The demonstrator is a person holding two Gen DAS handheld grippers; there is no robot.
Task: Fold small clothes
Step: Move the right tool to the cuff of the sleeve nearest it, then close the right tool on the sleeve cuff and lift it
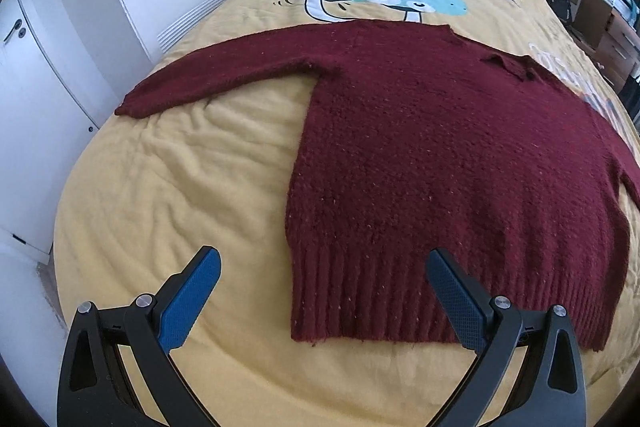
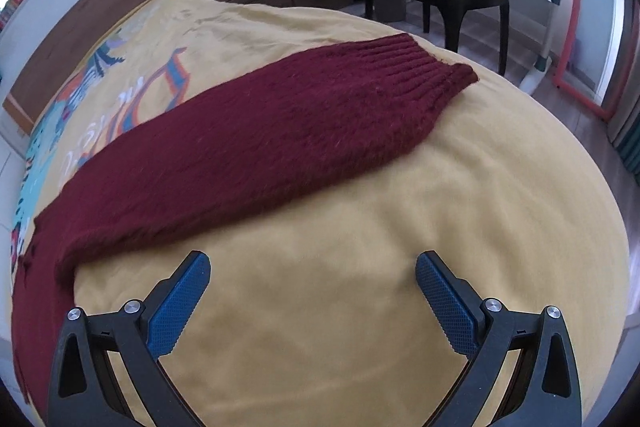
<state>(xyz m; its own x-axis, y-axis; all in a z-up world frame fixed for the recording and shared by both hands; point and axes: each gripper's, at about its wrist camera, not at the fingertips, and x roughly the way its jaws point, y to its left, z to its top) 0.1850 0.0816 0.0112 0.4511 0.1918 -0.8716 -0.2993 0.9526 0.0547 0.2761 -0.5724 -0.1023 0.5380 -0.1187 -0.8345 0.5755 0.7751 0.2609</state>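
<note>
A maroon knitted sweater (image 1: 420, 163) lies flat on the yellow bedspread (image 1: 168, 187), its ribbed hem toward the foot edge of the bed and one sleeve (image 2: 248, 131) reaching toward the right edge. The left gripper (image 1: 323, 297) hangs above the hem, jaws spread wide and empty. The right gripper (image 2: 313, 297), equally wide, holds nothing over bare bedspread near the sleeve.

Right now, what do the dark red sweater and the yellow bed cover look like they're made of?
The sweater looks like a chunky, fuzzy knit, probably wool or acrylic: visible stitches, ribbed hem and cuff, pale flecks. The bed cover looks like soft matte woven cloth, maybe cotton, with shallow wrinkles and a printed cartoon design.
</note>
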